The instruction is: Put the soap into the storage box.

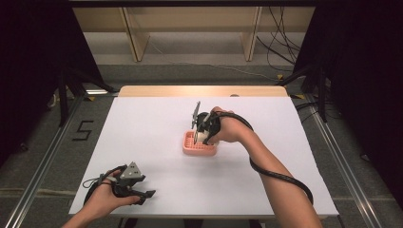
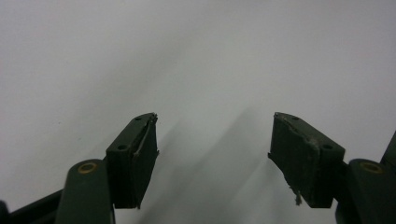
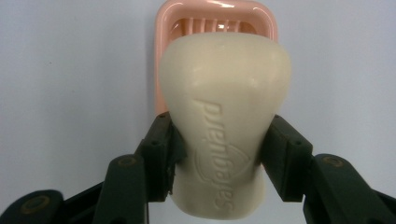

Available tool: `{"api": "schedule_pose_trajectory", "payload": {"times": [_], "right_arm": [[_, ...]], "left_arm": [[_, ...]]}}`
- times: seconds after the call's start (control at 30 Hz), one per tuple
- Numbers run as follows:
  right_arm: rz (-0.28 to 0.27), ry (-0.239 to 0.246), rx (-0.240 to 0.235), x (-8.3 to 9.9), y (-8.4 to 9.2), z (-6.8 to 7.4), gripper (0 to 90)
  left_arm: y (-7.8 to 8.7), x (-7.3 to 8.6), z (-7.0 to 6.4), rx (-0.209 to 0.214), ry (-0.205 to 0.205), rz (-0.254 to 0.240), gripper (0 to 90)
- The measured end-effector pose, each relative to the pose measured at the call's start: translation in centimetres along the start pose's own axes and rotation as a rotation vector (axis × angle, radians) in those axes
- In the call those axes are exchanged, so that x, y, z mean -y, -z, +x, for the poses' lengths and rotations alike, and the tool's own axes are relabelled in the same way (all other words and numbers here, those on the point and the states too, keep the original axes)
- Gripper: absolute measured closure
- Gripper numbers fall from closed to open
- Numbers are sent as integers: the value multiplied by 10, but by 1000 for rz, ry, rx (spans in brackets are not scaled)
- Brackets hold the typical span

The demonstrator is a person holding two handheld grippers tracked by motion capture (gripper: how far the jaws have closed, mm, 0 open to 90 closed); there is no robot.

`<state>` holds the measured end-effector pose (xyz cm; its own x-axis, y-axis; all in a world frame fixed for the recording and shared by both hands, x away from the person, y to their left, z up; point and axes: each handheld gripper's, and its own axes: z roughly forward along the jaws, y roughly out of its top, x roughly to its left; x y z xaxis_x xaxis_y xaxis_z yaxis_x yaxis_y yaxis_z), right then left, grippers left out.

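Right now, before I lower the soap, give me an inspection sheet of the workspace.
Surface: white table, flat, bare apart from the dish.
Job's things: cream soap held over the pink dish; dish sits right of centre.
Clutter: nothing seen.
Grippers: right gripper shut on the soap, fingers pressing its sides; left gripper open, holding nothing, at the near left corner.
Cables: black cable loops along the right forearm; loose wires on the floor beyond.
Surroundings: wooden frame behind the table, dark curtains at both sides.
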<state>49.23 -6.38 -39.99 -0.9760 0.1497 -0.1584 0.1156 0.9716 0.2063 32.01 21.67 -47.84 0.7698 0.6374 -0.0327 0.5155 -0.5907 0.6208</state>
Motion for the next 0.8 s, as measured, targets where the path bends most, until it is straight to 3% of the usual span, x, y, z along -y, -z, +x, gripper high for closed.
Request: {"api": "schedule_pose_trajectory", "payload": {"times": [0.07, 0.1, 0.27, 0.57, 0.7, 0.8], "right_arm": [[0, 15, 12, -2, -1, -1, 507], [-9, 59, 20, -2, -2, -4, 506], [4, 20, 18, -4, -3, -3, 506], [-4, 15, 25, -8, -8, -6, 506], [-27, 39, 25, -10, -11, -8, 506], [-7, 18, 22, -10, -12, -8, 506]], "left_arm": [[0, 0, 0, -1, -5, 1, 318], [0, 0, 0, -1, -6, 1, 318], [0, 0, 1, 2, -14, 0, 318], [0, 0, 1, 3, -14, -1, 318], [0, 0, 1, 3, -14, -1, 318], [-1, 0, 1, 2, -15, -5, 318]]}}
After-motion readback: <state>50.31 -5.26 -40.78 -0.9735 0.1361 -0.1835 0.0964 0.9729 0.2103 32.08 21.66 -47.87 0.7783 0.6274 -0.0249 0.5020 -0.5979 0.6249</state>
